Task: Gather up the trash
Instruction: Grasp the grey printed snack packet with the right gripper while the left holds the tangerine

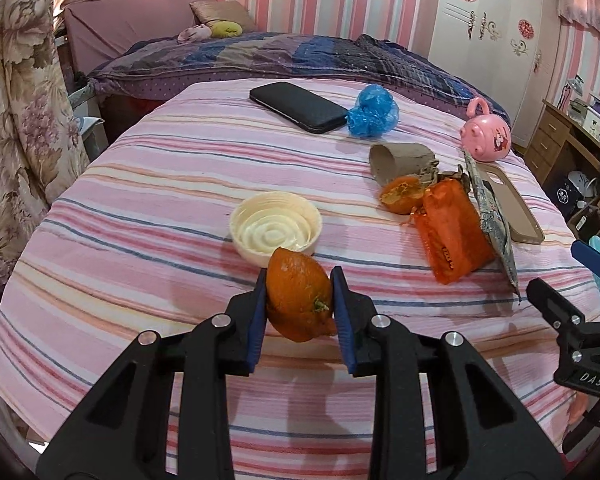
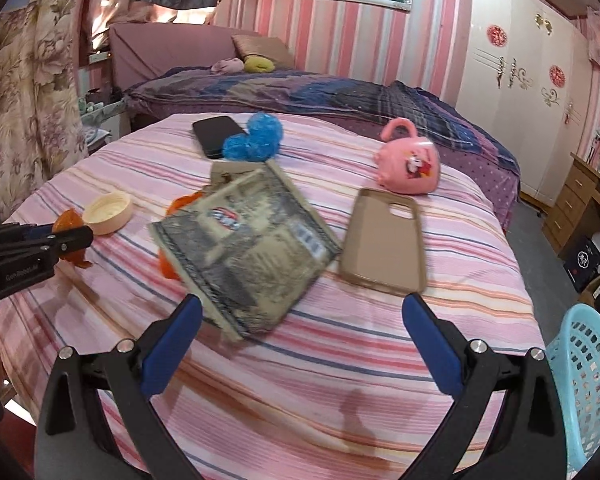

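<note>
My left gripper (image 1: 299, 280) is shut on a piece of orange peel (image 1: 300, 300), held just above the striped bedsheet (image 1: 140, 240) in front of a cream lid (image 1: 276, 228). In the right wrist view the left gripper (image 2: 74, 236) shows at the left edge with the peel (image 2: 69, 219). My right gripper (image 2: 300, 304) stands wide open with nothing pressed between its pads. Just ahead of it, a grey printed packet (image 2: 248, 252) looks blurred and tilted on the bed. Further trash: a second orange peel (image 1: 402, 194), an orange wrapper (image 1: 454, 232), a crushed paper cup (image 1: 404, 158), a blue plastic bag (image 1: 374, 110).
A black phone (image 1: 300, 106), a pink pig mug (image 2: 408, 168) and a brown phone case (image 2: 384, 240) also lie on the bed. A light blue basket (image 2: 588, 380) stands at the bed's right side. A folded quilt (image 1: 300, 56) lies behind, and a wardrobe (image 2: 520, 80) stands far right.
</note>
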Tool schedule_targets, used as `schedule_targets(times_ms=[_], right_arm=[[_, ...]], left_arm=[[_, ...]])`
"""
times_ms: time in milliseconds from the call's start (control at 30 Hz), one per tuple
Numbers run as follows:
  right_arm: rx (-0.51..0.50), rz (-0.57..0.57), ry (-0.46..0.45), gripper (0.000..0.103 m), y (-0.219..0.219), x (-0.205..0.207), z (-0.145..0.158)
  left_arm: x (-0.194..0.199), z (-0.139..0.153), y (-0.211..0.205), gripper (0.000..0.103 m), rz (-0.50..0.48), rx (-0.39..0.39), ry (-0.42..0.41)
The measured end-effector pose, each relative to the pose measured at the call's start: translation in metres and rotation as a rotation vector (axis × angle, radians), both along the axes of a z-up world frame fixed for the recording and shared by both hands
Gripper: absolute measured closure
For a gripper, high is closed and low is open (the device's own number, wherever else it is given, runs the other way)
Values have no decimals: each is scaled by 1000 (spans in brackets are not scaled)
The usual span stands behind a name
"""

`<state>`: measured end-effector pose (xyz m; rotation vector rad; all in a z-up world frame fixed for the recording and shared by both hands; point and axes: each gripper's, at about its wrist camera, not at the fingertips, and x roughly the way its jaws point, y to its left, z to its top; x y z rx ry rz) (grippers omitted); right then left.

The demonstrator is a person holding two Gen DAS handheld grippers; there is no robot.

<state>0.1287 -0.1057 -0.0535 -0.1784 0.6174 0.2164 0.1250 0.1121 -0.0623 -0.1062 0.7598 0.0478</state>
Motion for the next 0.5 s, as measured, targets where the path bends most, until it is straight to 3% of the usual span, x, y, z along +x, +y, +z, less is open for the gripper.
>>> schedule_targets(times_ms=[267,333,433,500], right_arm=[[-40,11,12,6,25,5,-3],[-43,10,29,11,30,14,-5],[-38,16,42,27,34,23,-7],[-17,27,58,51,31,28,-7]], left_arm=[[3,0,-1,75,7,0,-1],[4,-1,-2,75,9,-1,1],[5,-1,-3,75,6,7,1],[6,-2,-4,75,7,7,3]])
